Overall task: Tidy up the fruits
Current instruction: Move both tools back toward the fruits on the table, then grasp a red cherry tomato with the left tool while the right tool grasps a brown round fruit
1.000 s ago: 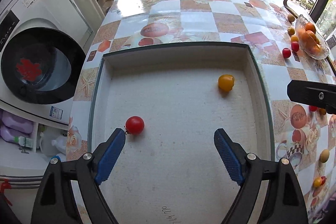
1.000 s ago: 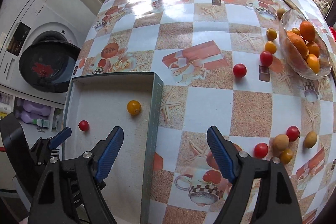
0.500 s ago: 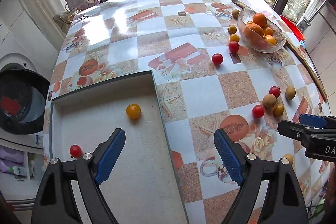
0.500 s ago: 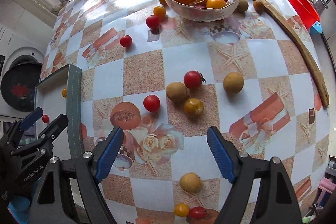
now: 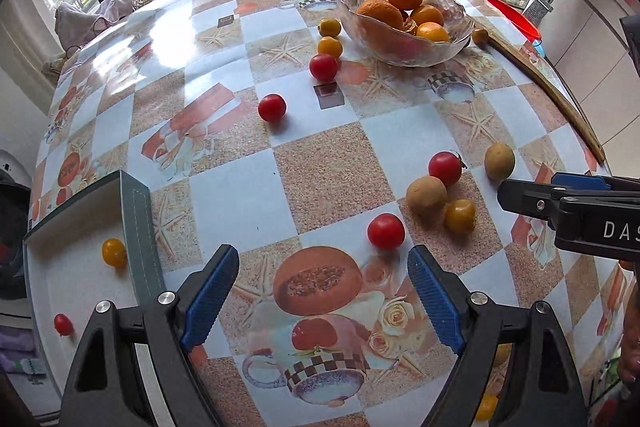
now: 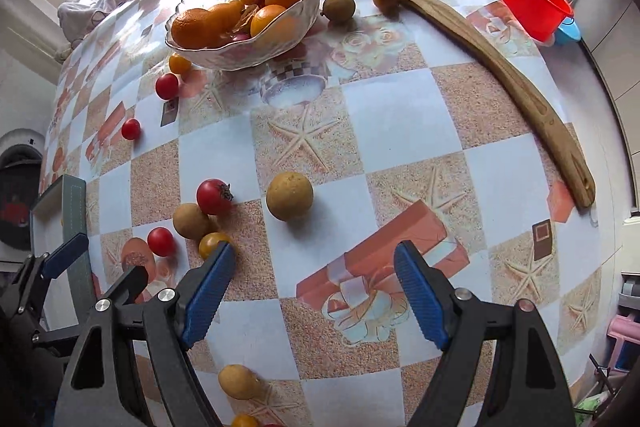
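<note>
My left gripper [image 5: 323, 285] hangs open over the patterned tablecloth, nothing between its blue pads. A red cherry tomato [image 5: 385, 231] lies just ahead of its right pad. Beyond it sit a tan round fruit [image 5: 426, 190], a yellow tomato [image 5: 460, 215], a stemmed red tomato [image 5: 445, 168] and another tan fruit [image 5: 499, 160]. The grey tray [image 5: 138, 223] at the left holds a yellow tomato [image 5: 114, 251] and a small red one [image 5: 63, 324]. My right gripper [image 6: 310, 277] is open and empty, a tan fruit [image 6: 289, 195] ahead of it and a yellow tomato [image 6: 212, 242] by its left pad.
A glass bowl [image 5: 404, 51] of oranges stands at the back, with red and yellow tomatoes [image 5: 323, 67] beside it. A long wooden strip [image 6: 496, 67] curves along the right edge. A red basin [image 6: 534, 1] sits beyond the table. More small fruits [image 6: 238, 381] lie near the front edge.
Both grippers have swept to the right, off the tray and over the table toward the loose fruit cluster. Both stayed open and empty.
</note>
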Motion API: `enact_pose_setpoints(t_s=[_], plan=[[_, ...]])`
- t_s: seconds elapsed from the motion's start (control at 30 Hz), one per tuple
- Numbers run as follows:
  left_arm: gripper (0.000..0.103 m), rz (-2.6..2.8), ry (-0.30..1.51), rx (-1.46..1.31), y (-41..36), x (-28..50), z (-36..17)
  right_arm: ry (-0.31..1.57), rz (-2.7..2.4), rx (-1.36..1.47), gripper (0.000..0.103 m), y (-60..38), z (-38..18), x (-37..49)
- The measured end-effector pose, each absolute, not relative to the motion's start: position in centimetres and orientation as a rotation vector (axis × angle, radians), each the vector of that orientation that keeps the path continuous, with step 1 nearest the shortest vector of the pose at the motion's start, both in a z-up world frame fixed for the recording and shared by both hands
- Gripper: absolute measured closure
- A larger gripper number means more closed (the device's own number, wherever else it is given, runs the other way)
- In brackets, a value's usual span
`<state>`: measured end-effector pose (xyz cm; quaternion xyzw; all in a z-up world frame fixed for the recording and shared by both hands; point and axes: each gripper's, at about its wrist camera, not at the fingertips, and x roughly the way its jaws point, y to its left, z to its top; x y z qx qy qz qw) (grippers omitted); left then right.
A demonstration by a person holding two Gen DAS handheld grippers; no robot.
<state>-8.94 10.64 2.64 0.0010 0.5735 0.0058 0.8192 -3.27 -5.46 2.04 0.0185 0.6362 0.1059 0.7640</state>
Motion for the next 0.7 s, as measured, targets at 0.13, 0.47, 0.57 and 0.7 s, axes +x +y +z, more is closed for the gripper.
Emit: enact_pose_setpoints(t_s=[0.13, 0.47, 0.57, 0.7], plan=[[0.016, -0.001, 1.228, 0.009, 9.8, -8.0, 1.7, 1.381, 0.251, 0.021, 0.026, -5.0, 1.4, -2.4], [0.032, -0.006, 1.238, 0.003, 8.5, -6.7, 0.7, 1.348, 0.306, -0.091, 0.053, -2.4, 1.2, -1.5], [0.041, -0.014, 1.230, 0.000, 8.4, -6.8, 0.9, 1.350, 0.311, -0.089, 0.074, -2.2, 1.1, -1.4], [0.081, -0.054, 1.218, 0.009, 7.7, -7.0, 1.3, 1.360, 0.307, -0.040, 0.075, -3.5, 1.1, -1.7]])
